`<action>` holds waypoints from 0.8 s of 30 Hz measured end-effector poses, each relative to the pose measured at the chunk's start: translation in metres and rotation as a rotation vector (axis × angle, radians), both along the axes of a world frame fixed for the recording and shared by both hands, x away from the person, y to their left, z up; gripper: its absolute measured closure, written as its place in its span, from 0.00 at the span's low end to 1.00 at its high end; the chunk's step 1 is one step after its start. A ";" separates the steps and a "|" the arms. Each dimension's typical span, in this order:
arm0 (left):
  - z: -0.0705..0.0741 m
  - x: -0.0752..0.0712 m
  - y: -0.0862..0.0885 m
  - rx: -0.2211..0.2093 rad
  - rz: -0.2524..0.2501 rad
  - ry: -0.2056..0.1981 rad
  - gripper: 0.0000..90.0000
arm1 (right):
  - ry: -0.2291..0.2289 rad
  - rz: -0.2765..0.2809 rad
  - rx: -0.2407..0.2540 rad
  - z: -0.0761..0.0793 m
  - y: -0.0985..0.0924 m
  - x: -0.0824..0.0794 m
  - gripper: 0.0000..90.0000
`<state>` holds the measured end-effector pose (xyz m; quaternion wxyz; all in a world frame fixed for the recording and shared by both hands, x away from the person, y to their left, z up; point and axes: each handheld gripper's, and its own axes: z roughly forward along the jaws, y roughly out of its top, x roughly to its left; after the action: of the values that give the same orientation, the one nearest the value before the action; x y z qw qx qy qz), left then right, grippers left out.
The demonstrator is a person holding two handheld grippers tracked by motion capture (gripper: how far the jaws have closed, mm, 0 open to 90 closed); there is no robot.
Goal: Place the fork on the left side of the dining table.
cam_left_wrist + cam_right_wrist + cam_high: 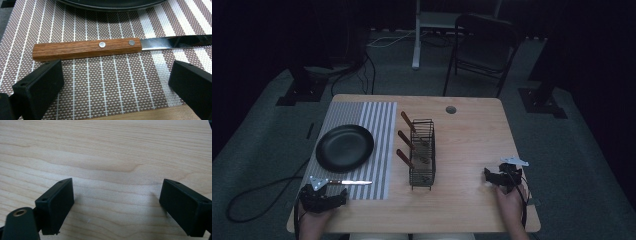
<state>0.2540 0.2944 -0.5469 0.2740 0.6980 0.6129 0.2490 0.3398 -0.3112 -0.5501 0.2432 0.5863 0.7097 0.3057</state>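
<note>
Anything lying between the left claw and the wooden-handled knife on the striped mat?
Nothing: in the left gripper view, only bare striped placemat separates the open left claw from the wooden-handled knife.

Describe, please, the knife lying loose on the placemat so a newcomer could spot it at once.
Start at the striped placemat on the table's left, then the black plate. The knife lies flat on the mat's near edge, below the plate. Unlike the three wooden-handled utensils standing in the wire caddy, its blade is fully exposed.
</note>
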 end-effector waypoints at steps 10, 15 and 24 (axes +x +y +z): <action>0.000 0.000 0.000 0.000 0.000 0.000 0.00 | 0.000 0.000 0.000 0.000 0.000 0.000 0.13; 0.000 0.000 0.000 0.002 -0.001 0.000 0.00 | 0.000 0.000 0.000 0.000 0.000 0.000 0.13; 0.001 0.000 0.000 0.003 -0.001 0.009 0.00 | 0.000 0.000 0.000 0.000 0.000 0.000 0.13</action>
<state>0.2542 0.2943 -0.5456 0.2705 0.6998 0.6135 0.2465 0.3398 -0.3112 -0.5501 0.2433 0.5863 0.7097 0.3058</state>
